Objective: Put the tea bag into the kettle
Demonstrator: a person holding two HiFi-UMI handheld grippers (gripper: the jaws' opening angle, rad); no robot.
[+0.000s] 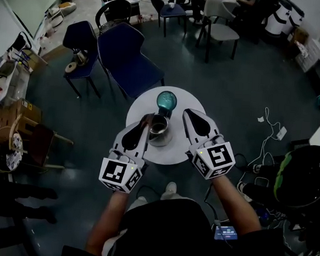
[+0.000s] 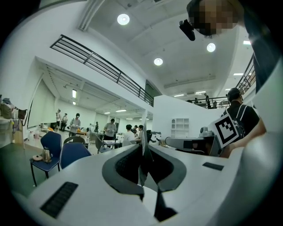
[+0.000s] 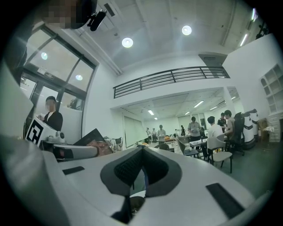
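Note:
A steel kettle [image 1: 160, 128] stands open on the round white table [image 1: 175, 152], with its teal lid [image 1: 166, 101] lying just behind it. My left gripper [image 1: 147, 120] is shut on a flat brown tea bag packet [image 1: 147, 124] held at the kettle's left rim. In the left gripper view the packet [image 2: 143, 141] stands edge-on between the closed jaws. My right gripper [image 1: 188, 115] hovers to the right of the kettle, shut with nothing in it. From the right gripper view I see the packet [image 3: 94, 139] at the left gripper's tip, and the kettle's mouth [image 3: 134, 203] below.
Two blue chairs [image 1: 127, 58] stand behind the table; one holds a small pot [image 1: 80, 57]. Cables and a power strip [image 1: 281, 132] lie on the floor to the right. A helmet [image 1: 305, 175] sits at right, boxes and clutter [image 1: 6, 123] at left. People work at far tables [image 3: 212, 132].

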